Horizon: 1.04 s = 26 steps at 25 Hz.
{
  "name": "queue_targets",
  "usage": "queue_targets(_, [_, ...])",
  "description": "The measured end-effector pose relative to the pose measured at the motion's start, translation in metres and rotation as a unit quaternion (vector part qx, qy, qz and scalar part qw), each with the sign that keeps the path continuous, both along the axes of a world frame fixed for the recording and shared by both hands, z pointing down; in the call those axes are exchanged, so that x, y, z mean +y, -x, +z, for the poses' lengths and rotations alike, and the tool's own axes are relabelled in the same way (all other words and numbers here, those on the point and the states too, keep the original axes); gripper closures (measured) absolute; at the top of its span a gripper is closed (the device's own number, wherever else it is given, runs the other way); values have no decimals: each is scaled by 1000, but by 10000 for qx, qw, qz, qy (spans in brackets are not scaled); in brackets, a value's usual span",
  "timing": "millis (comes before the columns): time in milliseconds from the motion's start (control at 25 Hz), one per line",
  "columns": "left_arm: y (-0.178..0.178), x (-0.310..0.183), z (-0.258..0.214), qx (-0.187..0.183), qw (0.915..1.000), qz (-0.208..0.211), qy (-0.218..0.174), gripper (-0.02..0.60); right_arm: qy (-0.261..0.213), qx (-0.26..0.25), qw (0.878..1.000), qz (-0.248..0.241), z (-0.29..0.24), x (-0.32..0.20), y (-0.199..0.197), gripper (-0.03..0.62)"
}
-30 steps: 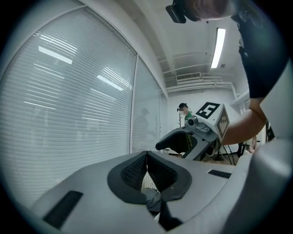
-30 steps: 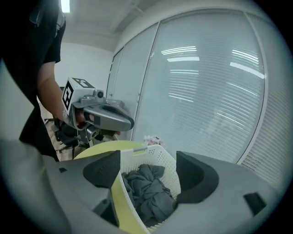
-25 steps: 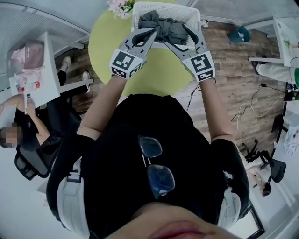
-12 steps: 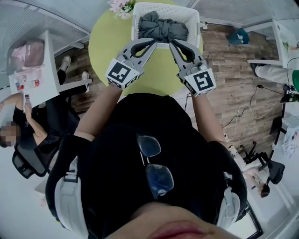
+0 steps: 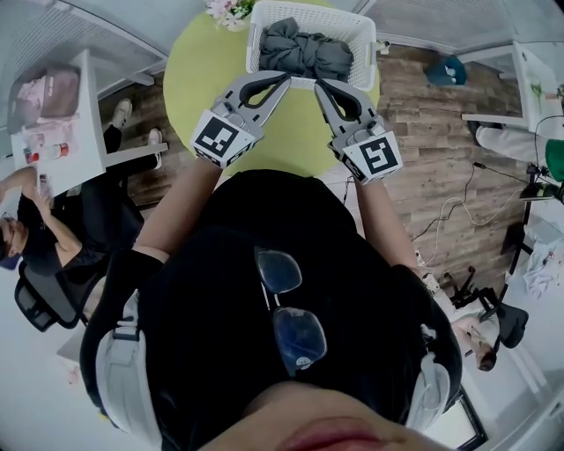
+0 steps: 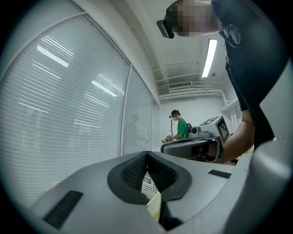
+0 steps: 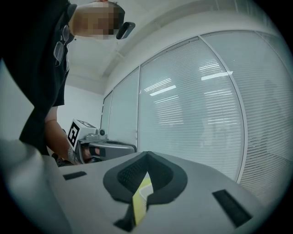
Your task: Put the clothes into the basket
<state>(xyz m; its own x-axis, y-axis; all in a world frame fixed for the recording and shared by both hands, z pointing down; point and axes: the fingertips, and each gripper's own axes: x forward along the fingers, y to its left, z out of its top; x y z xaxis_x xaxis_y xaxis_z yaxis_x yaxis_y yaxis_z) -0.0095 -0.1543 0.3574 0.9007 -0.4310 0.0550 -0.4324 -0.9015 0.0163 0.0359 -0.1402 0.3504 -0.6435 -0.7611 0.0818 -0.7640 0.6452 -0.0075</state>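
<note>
A white mesh basket [image 5: 364,42] stands at the far side of the round yellow-green table [image 5: 207,84]. Bunched dark grey clothes [image 5: 304,51] lie inside it. My left gripper [image 5: 286,77] hovers just in front of the basket's near rim, its jaws together and empty. My right gripper [image 5: 318,85] is beside it, a little nearer to me; its jaws have just closed with nothing between them. In the left gripper view the pads [image 6: 137,171] meet, and a strip of basket mesh [image 6: 149,187] shows below them. In the right gripper view the pads [image 7: 130,173] also meet.
Flowers [image 5: 224,11] sit on the table left of the basket. A white desk [image 5: 53,114] and a seated person [image 5: 48,233] are at the left. Cables [image 5: 458,211] lie on the wooden floor at the right. A standing person in green [image 6: 181,130] is far off.
The right gripper let go of the clothes and shut. Both grippers drew back from the basket toward me. The clothes now lie in the basket.
</note>
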Motion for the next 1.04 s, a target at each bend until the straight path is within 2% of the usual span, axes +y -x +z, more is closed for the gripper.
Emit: queue_targets(1040, [7, -7, 2, 13, 10000, -11, 25, 571, 49, -105, 9999, 22, 3, -7, 3, 571])
